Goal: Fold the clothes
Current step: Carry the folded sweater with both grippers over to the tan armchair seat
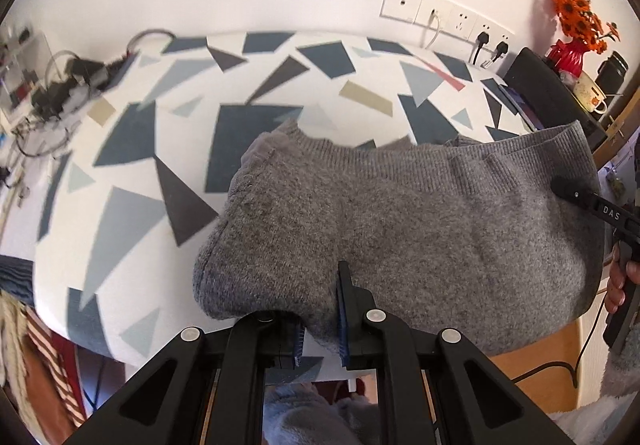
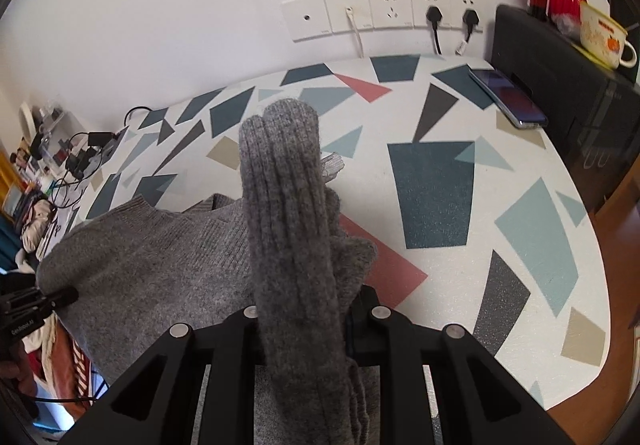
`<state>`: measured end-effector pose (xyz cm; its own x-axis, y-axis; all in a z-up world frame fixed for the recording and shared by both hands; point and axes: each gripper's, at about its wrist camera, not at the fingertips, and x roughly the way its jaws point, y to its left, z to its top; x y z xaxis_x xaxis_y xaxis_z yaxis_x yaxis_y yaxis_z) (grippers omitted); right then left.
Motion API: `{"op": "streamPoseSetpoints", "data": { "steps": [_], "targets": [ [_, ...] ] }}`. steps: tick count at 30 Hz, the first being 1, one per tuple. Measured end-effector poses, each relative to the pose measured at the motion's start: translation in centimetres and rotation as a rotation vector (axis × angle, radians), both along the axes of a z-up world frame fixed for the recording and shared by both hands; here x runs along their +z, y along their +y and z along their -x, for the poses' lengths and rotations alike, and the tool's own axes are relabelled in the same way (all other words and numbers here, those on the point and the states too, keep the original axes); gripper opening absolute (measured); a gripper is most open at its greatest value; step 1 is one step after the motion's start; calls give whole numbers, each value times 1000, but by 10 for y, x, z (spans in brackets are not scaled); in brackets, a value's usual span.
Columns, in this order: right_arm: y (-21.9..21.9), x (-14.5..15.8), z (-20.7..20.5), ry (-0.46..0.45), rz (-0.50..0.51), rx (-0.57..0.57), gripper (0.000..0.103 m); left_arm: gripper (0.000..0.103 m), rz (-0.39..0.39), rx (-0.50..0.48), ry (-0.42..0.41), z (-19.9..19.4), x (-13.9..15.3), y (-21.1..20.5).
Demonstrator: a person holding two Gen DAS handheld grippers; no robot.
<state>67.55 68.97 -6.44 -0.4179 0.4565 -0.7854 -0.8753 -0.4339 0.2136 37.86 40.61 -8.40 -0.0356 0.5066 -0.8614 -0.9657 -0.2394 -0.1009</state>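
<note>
Grey knitted wool sweater [image 1: 400,229] hangs above the white counter with blue and grey geometric shapes [image 1: 132,173], pinched by both tools: left tool [image 1: 320,329] clamped on its near edge, right tool [image 2: 304,321] clamped on a ribbed fold. A dark smartphone [image 2: 508,97] lies at two o'clock. The red vase [image 1: 568,55] holds orange flowers [image 1: 576,11].
</note>
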Motion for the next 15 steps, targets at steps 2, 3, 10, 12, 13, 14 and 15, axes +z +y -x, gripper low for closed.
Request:
{"op": "streamPoseSetpoints", "data": {
  "steps": [2,3,10,12,13,14,15],
  "targets": [
    [-3,3,5,3,-8,16,19,12,-12,21,3,5,6,-10],
    [-5,5,10,4,-12,28,19,12,-18,32,4,8,9,-15],
    [-27,26,63,-6,-59,141,19,12,-59,143,-3,46,23,-62],
    [-34,34,84,-10,-79,174,19,12,-74,177,-6,62,27,-79],
    [-39,38,97,-9,-88,192,19,12,-81,193,-8,70,29,-87],
    [-43,43,111,-8,-97,211,19,12,-87,208,-7,79,31,-96],
    [-48,46,124,-7,-106,228,19,12,-93,222,-6,89,33,-106]
  ]
}}
